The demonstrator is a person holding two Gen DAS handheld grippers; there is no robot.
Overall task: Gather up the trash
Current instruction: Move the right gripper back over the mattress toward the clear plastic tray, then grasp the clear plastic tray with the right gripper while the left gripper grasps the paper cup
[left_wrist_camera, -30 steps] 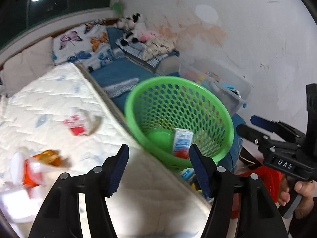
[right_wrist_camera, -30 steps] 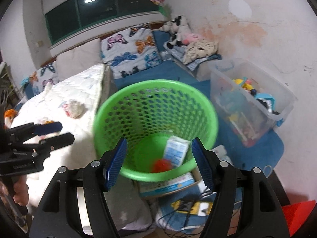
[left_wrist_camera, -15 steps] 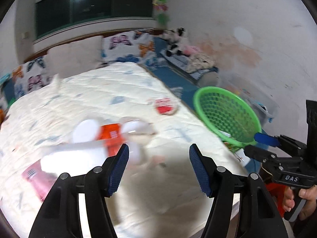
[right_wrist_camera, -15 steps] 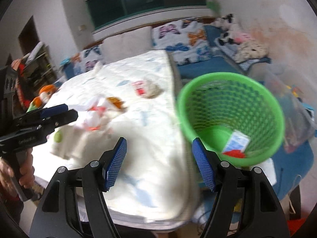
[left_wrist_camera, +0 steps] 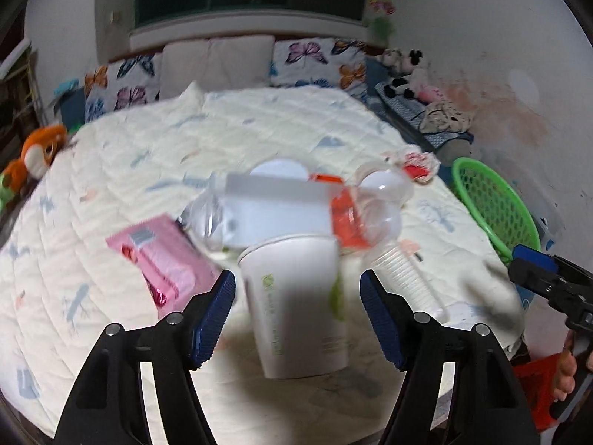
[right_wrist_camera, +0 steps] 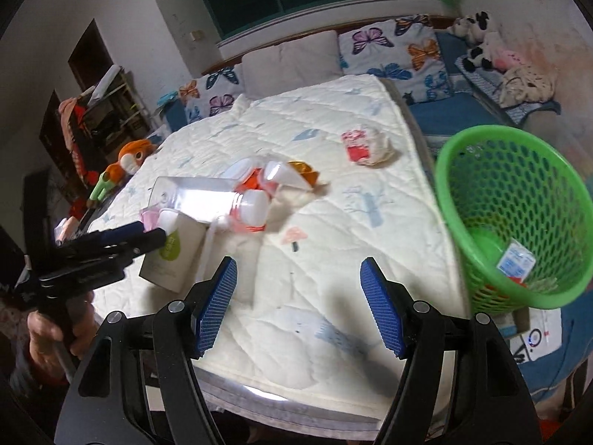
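Observation:
My left gripper point(left_wrist_camera: 296, 315) is open, its jaws to either side of a white paper cup point(left_wrist_camera: 296, 296) that lies on the quilted bed. Behind the cup lie a clear plastic bottle point(left_wrist_camera: 267, 207) with an orange label, a clear plastic cup point(left_wrist_camera: 404, 282) and a pink packet point(left_wrist_camera: 163, 259). A crumpled red and white wrapper point(left_wrist_camera: 415, 163) lies nearer the bed's right edge. My right gripper point(right_wrist_camera: 298, 304) is open and empty above the bed's near part. The green trash basket point(right_wrist_camera: 515, 215) stands beside the bed with a small carton point(right_wrist_camera: 515, 259) inside.
Butterfly pillows point(right_wrist_camera: 393, 52) and plain cushions line the head of the bed. An orange plush toy point(right_wrist_camera: 129, 159) sits at the bed's left edge. Stuffed animals point(right_wrist_camera: 478, 48) and cloth lie on a blue mat by the stained wall. Shelving point(right_wrist_camera: 92, 118) stands at the left.
Both grippers have swung left from the green basket to the bed. My left gripper has closed in on the pile of trash, and the white cup now lies between its jaws.

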